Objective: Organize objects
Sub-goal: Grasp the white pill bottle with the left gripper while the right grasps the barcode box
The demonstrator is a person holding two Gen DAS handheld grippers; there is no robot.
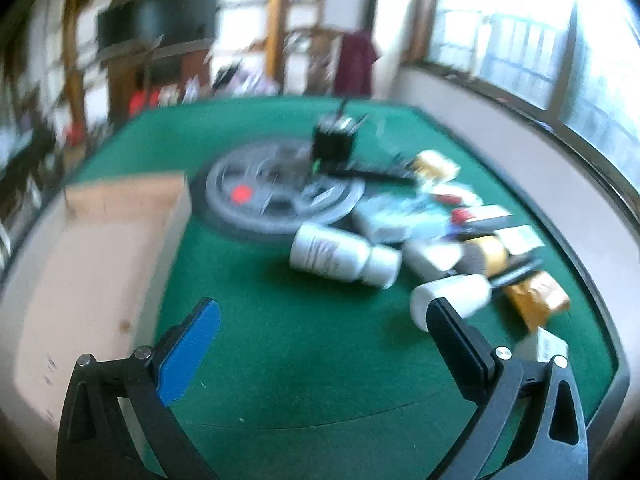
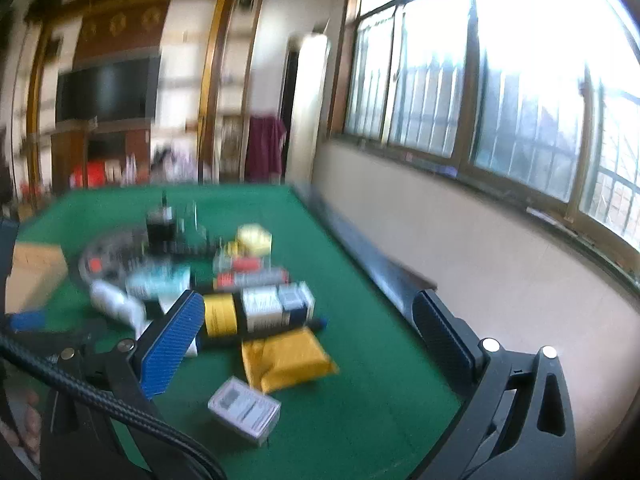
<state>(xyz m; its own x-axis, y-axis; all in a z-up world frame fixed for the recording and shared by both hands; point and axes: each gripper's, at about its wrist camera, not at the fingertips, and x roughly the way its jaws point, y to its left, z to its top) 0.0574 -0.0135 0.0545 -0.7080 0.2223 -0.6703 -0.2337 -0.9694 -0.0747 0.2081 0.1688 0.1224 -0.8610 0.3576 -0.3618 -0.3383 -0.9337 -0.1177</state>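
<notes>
Both grippers hang over the green table (image 1: 304, 344) with fingers spread wide and nothing between them. Ahead of the left gripper (image 1: 324, 320), just past its right finger, a small white bottle (image 1: 452, 294) lies on its side; further out a larger white bottle (image 1: 344, 254) lies tipped over beside a grey round tray (image 1: 280, 196). A cardboard box (image 1: 100, 248) sits to the left. In front of the right gripper (image 2: 308, 316), between its fingers, lie a yellow packet (image 2: 286, 356) and a small white carton (image 2: 244, 410), with blurred boxes heaped behind them.
</notes>
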